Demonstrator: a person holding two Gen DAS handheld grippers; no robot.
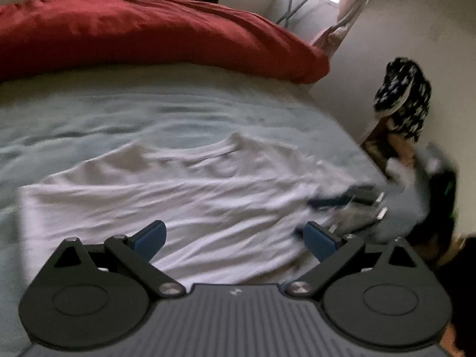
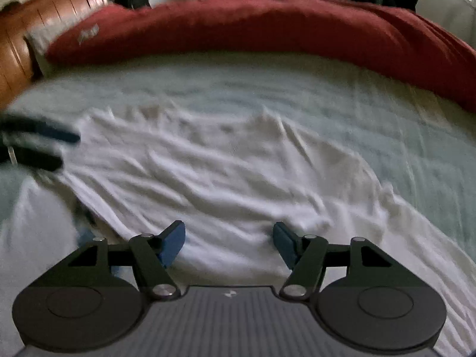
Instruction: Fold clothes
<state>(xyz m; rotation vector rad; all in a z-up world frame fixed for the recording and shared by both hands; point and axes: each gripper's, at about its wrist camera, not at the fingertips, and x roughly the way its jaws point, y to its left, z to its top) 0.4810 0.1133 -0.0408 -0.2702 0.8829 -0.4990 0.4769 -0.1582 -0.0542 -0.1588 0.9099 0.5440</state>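
Left gripper (image 1: 235, 239): jaws spread wide, blue pads apart, nothing between them. It hangs over the near part of a white, wrinkled cotton T-shirt (image 1: 166, 196).

Right gripper (image 2: 229, 242): jaws likewise parted and empty, poised over the near hem area of the same white T-shirt (image 2: 214, 172).

T-shirt lies spread flat on the bed, on a pale blue-grey rumpled bedsheet (image 1: 89, 110). Creases run across the whole body of the shirt; its neckline points away from both grippers.

In the left wrist view the right gripper (image 1: 345, 199) shows as a dark blur at the shirt's right edge. In the right wrist view the left gripper (image 2: 41, 145) shows as a dark blur at the shirt's far left corner. Too smeared in both to judge contact with the cloth.

Beyond the T-shirt, across the far side of the bed: a long dark red duvet (image 2: 267, 26), bunched into a roll. Left of the duvet, a brown leather headboard (image 2: 35, 29). Right of the bed, off the mattress, a black-and-white patterned garment (image 1: 404, 98) against the wall.
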